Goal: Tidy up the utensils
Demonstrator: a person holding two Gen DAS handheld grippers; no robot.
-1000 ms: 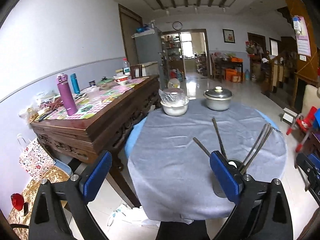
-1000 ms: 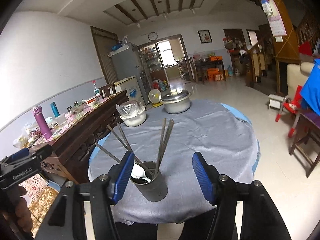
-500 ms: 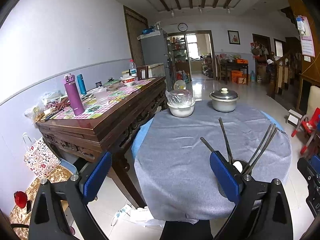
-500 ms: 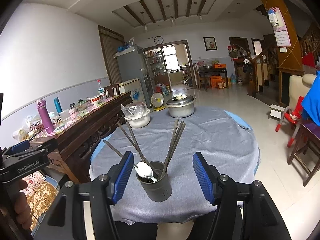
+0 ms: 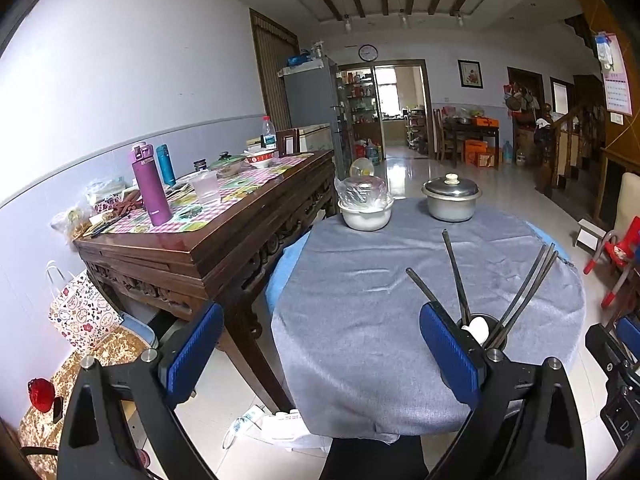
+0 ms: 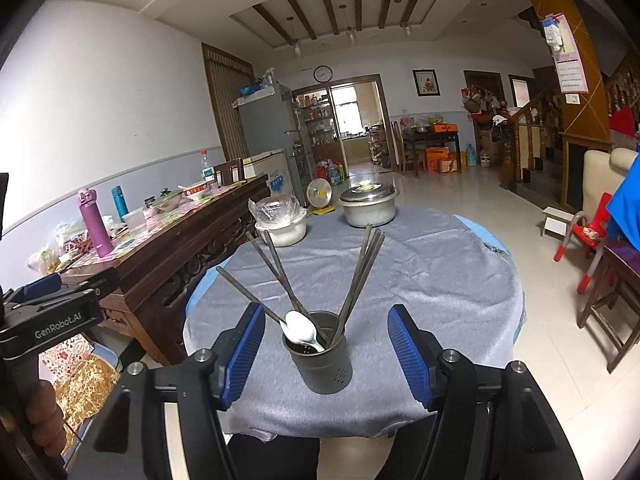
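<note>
Your right hand-held gripper (image 6: 326, 350) stood spread, its blue pads clear of the grey utensil holder (image 6: 320, 354) that sat between them at the near edge of the round desk (image 6: 440, 276). Chopsticks (image 6: 360, 276) fanned out of the holder toward 11 and 1 o'clock, and a white spoon (image 6: 302, 326) lay on its rim. Your left hand-held gripper (image 5: 320, 350) was also spread and empty, with the holder just beyond its right pad at 2 o'clock.
</note>
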